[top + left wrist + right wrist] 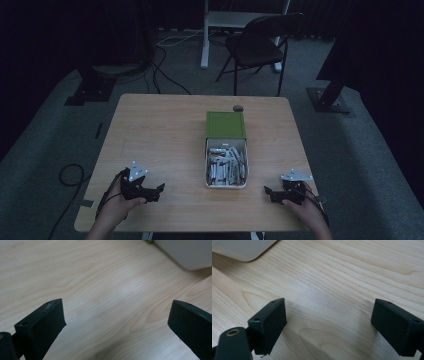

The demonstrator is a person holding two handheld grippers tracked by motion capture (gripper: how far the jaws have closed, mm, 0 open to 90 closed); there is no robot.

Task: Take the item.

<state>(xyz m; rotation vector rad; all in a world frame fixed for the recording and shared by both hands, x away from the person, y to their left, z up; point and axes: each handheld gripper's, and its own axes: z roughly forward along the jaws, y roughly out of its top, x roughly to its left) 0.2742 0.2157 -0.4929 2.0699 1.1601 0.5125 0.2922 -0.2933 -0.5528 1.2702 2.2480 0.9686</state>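
Both the left tongs and right tongs are being held wide open over the table, while the small pieces in the white tray are being blurred by the dark.

I hold my left tool low at the near left of the surface and my right tool low at the near right, both pointing inward, jaws spread wide and gripping nothing
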